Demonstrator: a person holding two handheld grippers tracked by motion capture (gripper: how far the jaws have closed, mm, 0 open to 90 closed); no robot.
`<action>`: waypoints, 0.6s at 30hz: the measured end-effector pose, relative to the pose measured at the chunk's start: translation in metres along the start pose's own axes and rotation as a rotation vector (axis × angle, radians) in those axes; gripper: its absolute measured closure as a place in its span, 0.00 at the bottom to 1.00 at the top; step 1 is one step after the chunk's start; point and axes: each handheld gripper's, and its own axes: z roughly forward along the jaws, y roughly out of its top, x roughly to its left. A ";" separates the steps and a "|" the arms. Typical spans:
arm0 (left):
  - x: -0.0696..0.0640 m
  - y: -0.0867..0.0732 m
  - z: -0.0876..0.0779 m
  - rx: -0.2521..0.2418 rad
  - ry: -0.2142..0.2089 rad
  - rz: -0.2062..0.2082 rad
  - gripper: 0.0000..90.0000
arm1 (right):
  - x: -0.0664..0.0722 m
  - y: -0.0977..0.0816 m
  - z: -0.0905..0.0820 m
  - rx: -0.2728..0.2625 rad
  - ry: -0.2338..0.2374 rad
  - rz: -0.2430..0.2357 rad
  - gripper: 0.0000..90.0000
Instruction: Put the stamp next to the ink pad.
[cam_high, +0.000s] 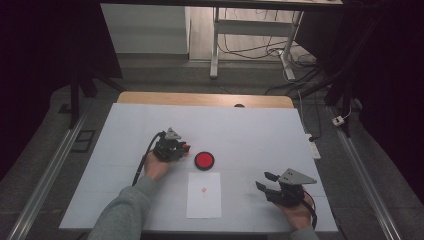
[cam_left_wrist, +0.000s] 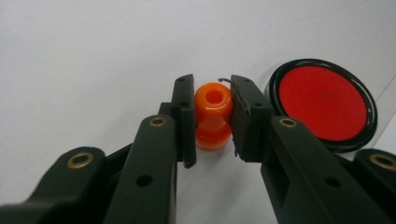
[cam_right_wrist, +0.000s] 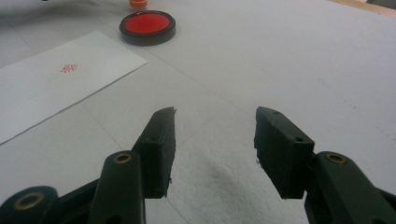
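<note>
From the high view, I see my left gripper (cam_high: 176, 148) resting low on the white desk (cam_high: 250, 130), just left of a round red ink pad (cam_high: 204, 160) in a black case. A small orange tip pokes out beside the gripper toward the pad. Below the pad lies a white sheet of paper (cam_high: 204, 195) with a faint red mark (cam_high: 203, 190) near its middle. My right gripper (cam_high: 266, 181) sits well apart at the lower right, over bare desk.

In the left gripper view, the jaws are drawn in narrow on an orange stamp (cam_left_wrist: 213, 116), a waisted plastic piece with a hole in its top end; both pads press its sides. The ink pad (cam_left_wrist: 324, 103) lies just beside it on the right.

In the right gripper view, the jaws stand partly apart with nothing between them. The paper (cam_right_wrist: 56, 79) and its red mark (cam_right_wrist: 68, 68) lie to the left, the ink pad (cam_right_wrist: 147, 23) farther off.

I judge the step in hand to be holding the stamp beside the pad. The next move calls for carrying it over the red surface and pressing down squarely, keeping the grip firm so the stamp does not tilt.
</note>
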 end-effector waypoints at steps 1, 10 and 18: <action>0.000 0.000 0.001 0.003 -0.001 -0.001 0.80 | 0.000 0.000 0.000 0.002 -0.005 0.000 0.53; 0.000 -0.006 0.000 0.004 -0.008 0.008 0.79 | 0.000 0.000 0.000 -0.011 0.002 0.003 0.53; -0.004 -0.004 -0.001 0.005 0.017 0.038 0.71 | 0.000 0.000 -0.001 -0.008 -0.006 0.001 0.53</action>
